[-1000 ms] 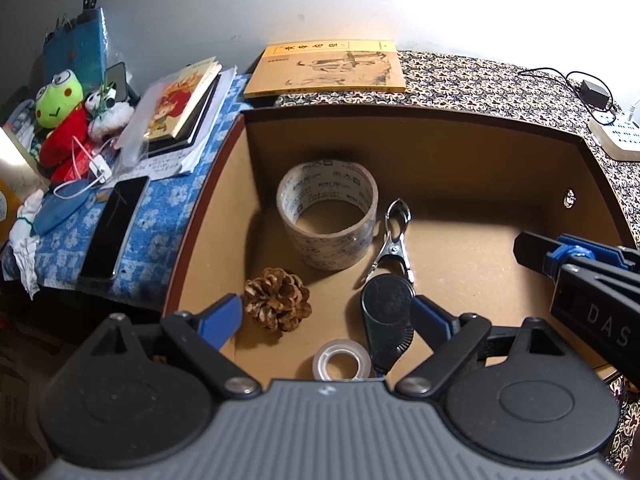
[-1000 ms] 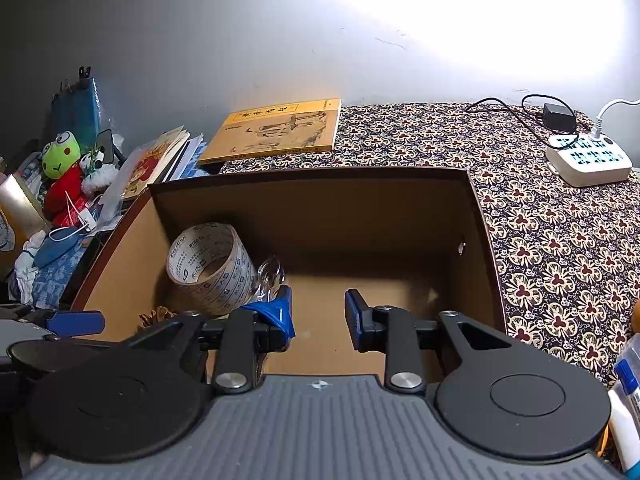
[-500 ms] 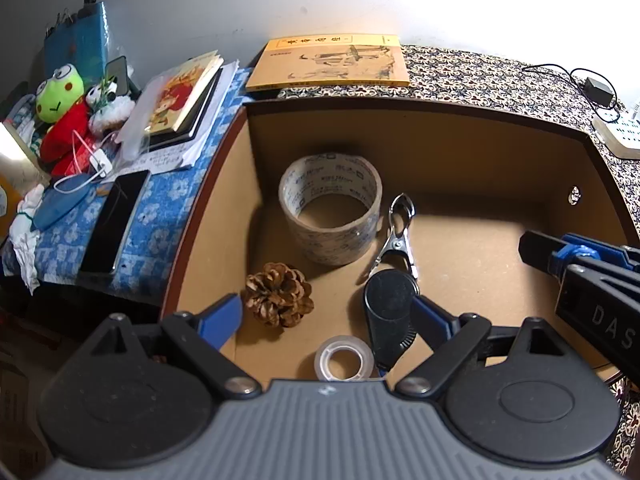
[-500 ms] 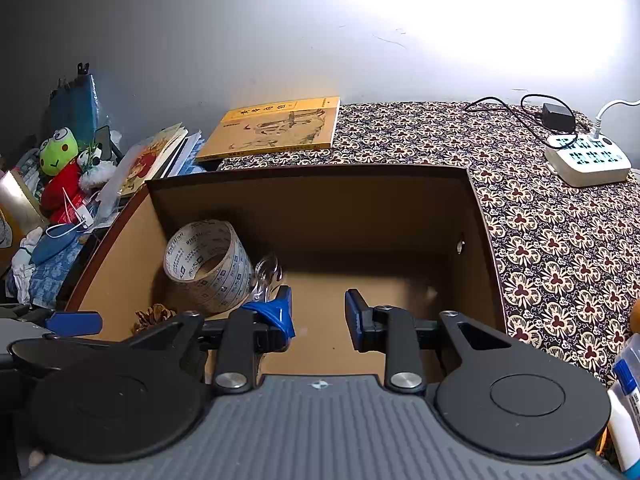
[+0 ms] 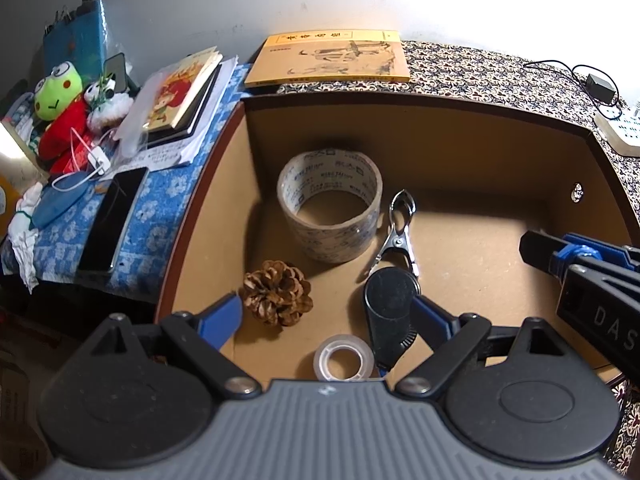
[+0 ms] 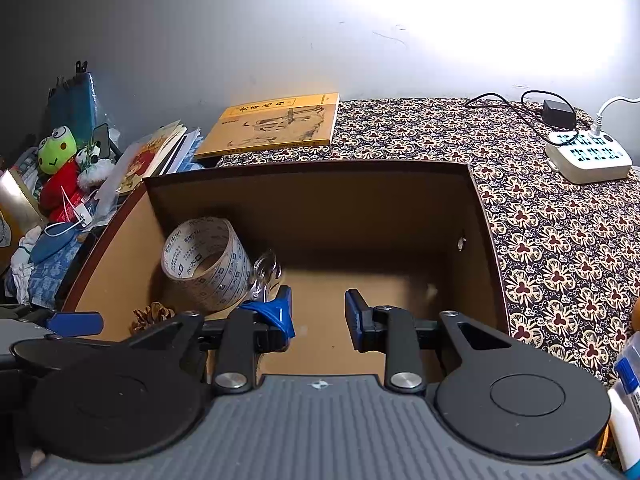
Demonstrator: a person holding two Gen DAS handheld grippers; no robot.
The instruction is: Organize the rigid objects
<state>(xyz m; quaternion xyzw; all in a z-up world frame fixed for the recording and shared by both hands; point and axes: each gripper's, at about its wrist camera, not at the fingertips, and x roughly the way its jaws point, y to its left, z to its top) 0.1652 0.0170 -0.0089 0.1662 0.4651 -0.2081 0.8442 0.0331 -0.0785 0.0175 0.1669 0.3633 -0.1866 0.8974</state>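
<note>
A: Left gripper (image 5: pixel 326 316)?
B: Hanging over the box's (image 5: pixel 400 100) near-left edge, jaws spread wide, gripping nothing. Black cylinder (image 5: pixel 389 312) is lying just beside its right finger.
A: Right gripper (image 6: pixel 318 316)?
B: Jaws parted, nothing between them.
A: Room?
B: Tape (image 5: pixel 330 204), clip (image 5: pixel 396 236), cone (image 5: pixel 278 298), small roll (image 5: pixel 344 362) are crowding the left; the right floor is sitting bare.

Strong white light is washing out the wall (image 6: pixel 460 12) at upper right in both fisheye views, fading to dim grey toward the left. A bright patch is falling across the floor of the brown box (image 5: pixel 472 216), while its far wall is staying in shadow. The packing tape roll (image 5: pixel 330 204) is casting a dark shadow leftward. Straight edges are bowing near the frame borders, and corners are darkening.
</note>
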